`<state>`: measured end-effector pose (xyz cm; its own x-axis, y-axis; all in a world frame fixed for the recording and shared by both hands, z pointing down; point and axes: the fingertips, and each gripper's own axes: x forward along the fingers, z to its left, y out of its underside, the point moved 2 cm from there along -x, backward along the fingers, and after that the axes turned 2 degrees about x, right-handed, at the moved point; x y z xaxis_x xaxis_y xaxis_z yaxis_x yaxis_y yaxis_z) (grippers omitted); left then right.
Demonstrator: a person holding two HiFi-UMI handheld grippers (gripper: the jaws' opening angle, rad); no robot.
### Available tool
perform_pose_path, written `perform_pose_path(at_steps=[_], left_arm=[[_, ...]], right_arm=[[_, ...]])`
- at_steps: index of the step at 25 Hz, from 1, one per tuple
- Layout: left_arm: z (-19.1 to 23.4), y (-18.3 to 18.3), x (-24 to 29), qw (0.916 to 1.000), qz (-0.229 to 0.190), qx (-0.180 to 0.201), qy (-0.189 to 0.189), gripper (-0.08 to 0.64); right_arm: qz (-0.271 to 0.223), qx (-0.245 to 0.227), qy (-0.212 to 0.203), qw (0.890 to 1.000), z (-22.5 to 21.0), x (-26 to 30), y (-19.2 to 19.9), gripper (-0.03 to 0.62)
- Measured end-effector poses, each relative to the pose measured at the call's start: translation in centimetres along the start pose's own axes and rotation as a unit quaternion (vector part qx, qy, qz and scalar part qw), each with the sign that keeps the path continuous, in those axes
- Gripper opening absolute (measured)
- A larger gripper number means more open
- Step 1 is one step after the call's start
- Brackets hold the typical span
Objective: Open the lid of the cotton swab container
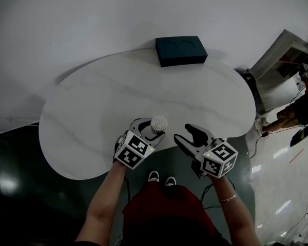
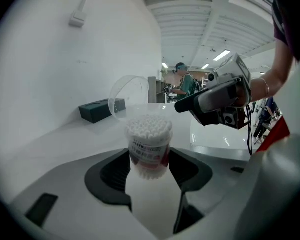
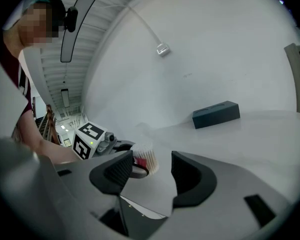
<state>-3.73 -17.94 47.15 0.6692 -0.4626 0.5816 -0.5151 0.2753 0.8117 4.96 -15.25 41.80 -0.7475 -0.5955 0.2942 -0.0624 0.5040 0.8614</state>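
**A:** Forearms (image 1: 103, 201) come in from the bottom edge of the head view, each carrying a hand-held gripper. Which one has the work?

**B:** The left hand-held gripper (image 1: 153, 131). Its jaws stand wide but pinch the cotton swab container (image 1: 159, 123) by its sides, over the near edge of the white counter (image 1: 118, 96). Its own view shows the ribbed pads (image 2: 116, 171) against the container on both sides.

**A:** And the lid?

**B:** Up, as far as I can judge. In the left gripper view a clear round lid (image 2: 128, 97) stands tipped back behind the container's rim. The white swab tips (image 2: 149, 125) are bare on top. Whether the lid hangs by a hinge I cannot tell.

**A:** So the task is done?

**B:** The opening itself looks done, or very nearly. What may remain is setting the container down and letting go. I cannot tell whether its base rests on the counter or is held just above it.

**A:** The other side?

**B:** The right hand-held gripper (image 1: 187, 134) hovers just beside the container, jaws spread with nothing between them. The container shows beyond them, not inside.

**A:** Anything else?

**B:** A dark box (image 1: 180, 50) at the counter's far edge, well apart.
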Motion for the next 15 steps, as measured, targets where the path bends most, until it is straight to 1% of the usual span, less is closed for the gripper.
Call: perform_pose_path(at_steps=[10,15], left_arm=[[2.3,-0.2,2.0,0.9999,-0.006,-0.007,-0.010,0.255],[3.2,0.0,3.0,0.9998,-0.008,-0.014,-0.012,0.255]], right_arm=[[0.015,-0.012,0.018,1.000,-0.5,1.6,1.1,0.253],[0.012,-0.005,0.025,1.000,-1.0,1.9,1.4,0.253]])
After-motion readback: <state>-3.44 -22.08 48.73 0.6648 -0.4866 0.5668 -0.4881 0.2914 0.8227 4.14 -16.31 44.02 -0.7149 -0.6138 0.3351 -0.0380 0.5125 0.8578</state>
